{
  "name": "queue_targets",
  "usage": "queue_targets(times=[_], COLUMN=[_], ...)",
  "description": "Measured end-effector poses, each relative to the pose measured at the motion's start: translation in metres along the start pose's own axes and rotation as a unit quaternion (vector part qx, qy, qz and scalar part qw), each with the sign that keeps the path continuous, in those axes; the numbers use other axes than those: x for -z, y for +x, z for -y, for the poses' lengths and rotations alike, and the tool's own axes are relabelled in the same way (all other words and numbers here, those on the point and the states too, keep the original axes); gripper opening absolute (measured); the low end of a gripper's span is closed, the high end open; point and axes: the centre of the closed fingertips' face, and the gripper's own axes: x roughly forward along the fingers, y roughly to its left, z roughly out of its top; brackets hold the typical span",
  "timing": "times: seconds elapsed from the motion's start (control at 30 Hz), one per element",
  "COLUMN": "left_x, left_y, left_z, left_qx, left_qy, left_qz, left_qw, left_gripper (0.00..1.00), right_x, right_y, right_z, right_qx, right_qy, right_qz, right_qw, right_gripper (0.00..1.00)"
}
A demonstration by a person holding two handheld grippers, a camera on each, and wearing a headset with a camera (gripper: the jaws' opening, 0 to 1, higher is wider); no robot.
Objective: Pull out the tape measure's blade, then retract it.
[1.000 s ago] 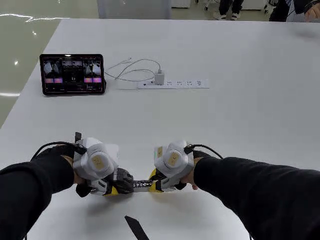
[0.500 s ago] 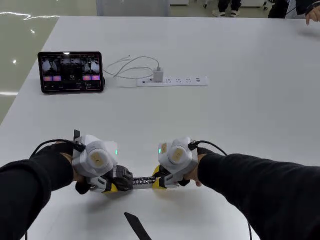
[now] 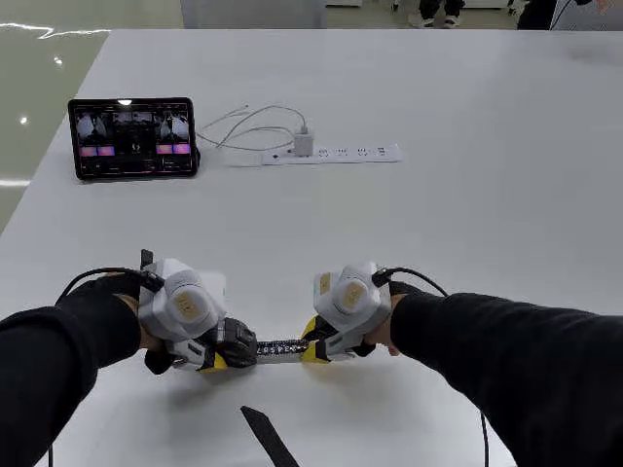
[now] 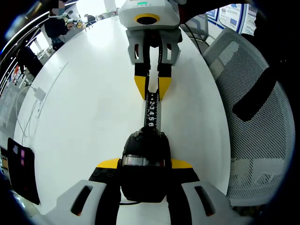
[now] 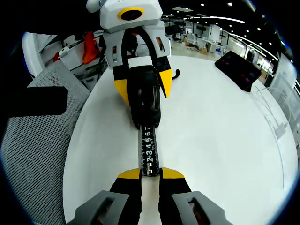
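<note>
Blade (image 3: 282, 347) longer; right tongs (image 3: 313, 352) farther from case (image 3: 238, 345) in left tongs (image 4: 145, 163).

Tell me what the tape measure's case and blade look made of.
The case looks like black plastic or rubber: dull sheen, rounded moulded shape. The blade is a thin dark strip with white printed numerals, probably coated steel, though that is not certain.

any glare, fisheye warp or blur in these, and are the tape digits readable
Head view: even light, a glare streak on the glossy floor, soft shadows on the table, blade digits too small to read. Left gripper view: strong fisheye curve along the table edge, blade digits sharp, tape measure case dark with little detail. Right gripper view: same warp, bright ceiling lights, digits crisp.
</note>
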Motion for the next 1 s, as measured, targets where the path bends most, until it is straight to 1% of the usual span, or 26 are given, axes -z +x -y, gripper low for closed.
queue_targets(times=[0.2,1.0], left_x=[0.0,-0.002], left_y=[0.0,0.0], left_z=[0.0,0.002], left_qx=[0.0,0.0], left_qy=[-0.001,-0.003], left_qz=[-0.001,0.0], left_qw=[1.0,1.0], left_gripper=[0.32,0.32], right_x=[0.005,0.014], right_y=[-0.003,-0.01], right_z=[0.001,0.001], right_qx=[0.001,0.004], right_qy=[0.005,0.014], right_qz=[-0.001,-0.004], right_qw=[1.0,0.9999], right_gripper=[0.08,0.08])
